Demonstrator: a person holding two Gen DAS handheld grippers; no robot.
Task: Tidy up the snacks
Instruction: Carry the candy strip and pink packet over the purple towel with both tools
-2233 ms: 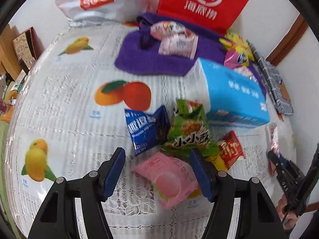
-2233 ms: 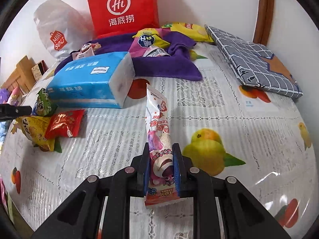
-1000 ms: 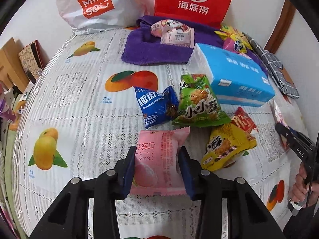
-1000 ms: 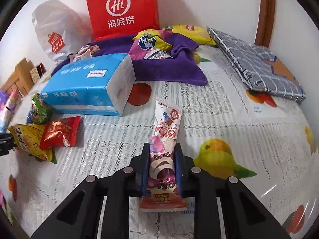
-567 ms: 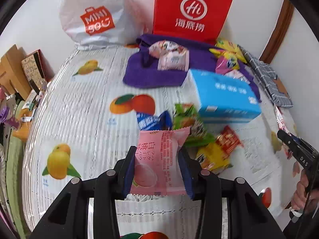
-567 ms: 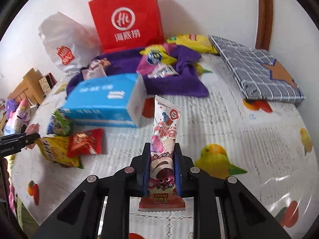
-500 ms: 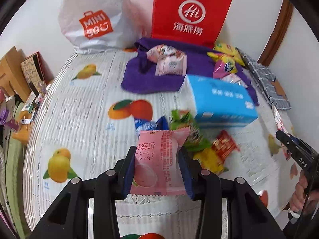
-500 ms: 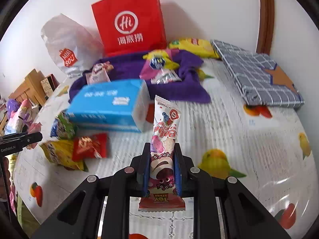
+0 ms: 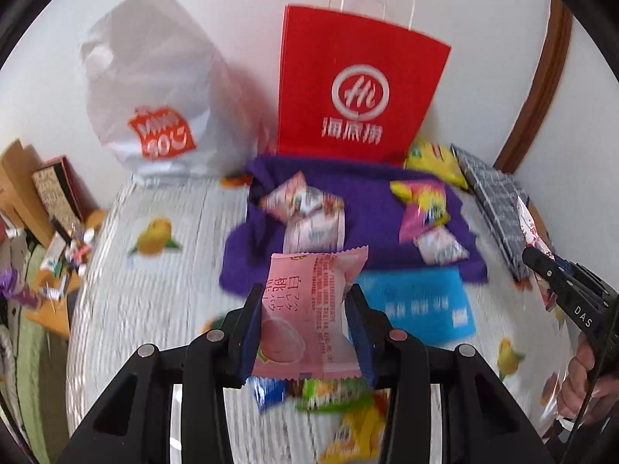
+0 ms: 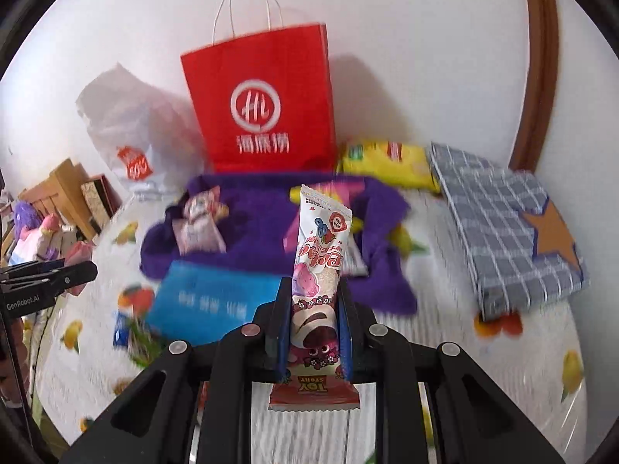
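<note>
- Left gripper clamped on flat pink crinkle-edged plastic snack packet, above the white lace-patterned tablecloth.
- Right gripper clamped on long glossy white-pink snack bar wrapper, sticking forward, over fuzzy purple towel.

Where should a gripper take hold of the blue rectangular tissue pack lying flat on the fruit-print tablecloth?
Probably across the narrower width of the blue rectangular tissue pack, coming from above, jaws closing on its two long side faces. It lies flat with its broad top up, and those sides look parallel. Its far edge sits against the purple towel, so approach from the near side.
</note>
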